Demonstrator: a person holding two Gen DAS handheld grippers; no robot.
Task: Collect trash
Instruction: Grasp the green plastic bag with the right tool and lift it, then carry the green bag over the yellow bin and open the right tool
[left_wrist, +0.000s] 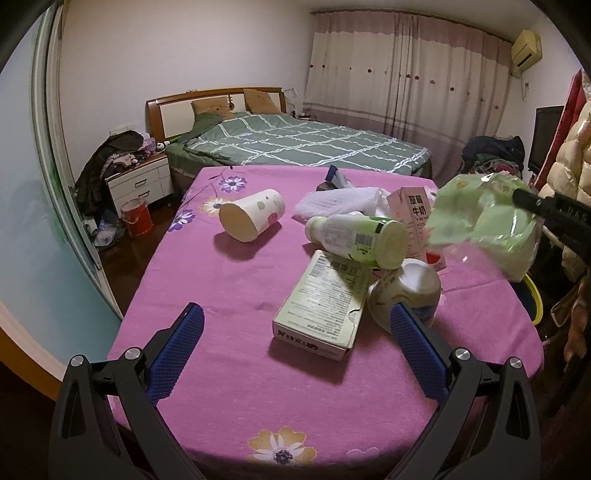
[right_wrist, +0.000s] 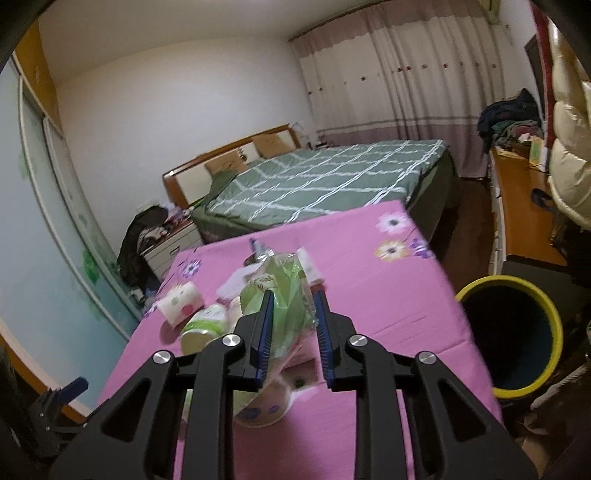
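Note:
Trash lies on a table under a pink flowered cloth (left_wrist: 236, 373). There is a tipped paper cup (left_wrist: 253, 214), a green-and-white bottle (left_wrist: 358, 236) on its side, a pale carton box (left_wrist: 321, 302), a white jar (left_wrist: 406, 291) and a pink milk carton (left_wrist: 413, 214). My left gripper (left_wrist: 295, 312) stands open just in front of the box and jar and holds nothing. My right gripper (right_wrist: 293, 295) is shut on a crumpled green plastic pack (right_wrist: 286, 295). It holds the green pack (left_wrist: 480, 218) above the table's right side.
A dark bin with a yellow rim (right_wrist: 554, 325) stands on the floor right of the table. A white towel (left_wrist: 340, 201) lies behind the bottles. Beyond are a bed (left_wrist: 303, 144), a nightstand (left_wrist: 140, 181) and a red bucket (left_wrist: 136, 218).

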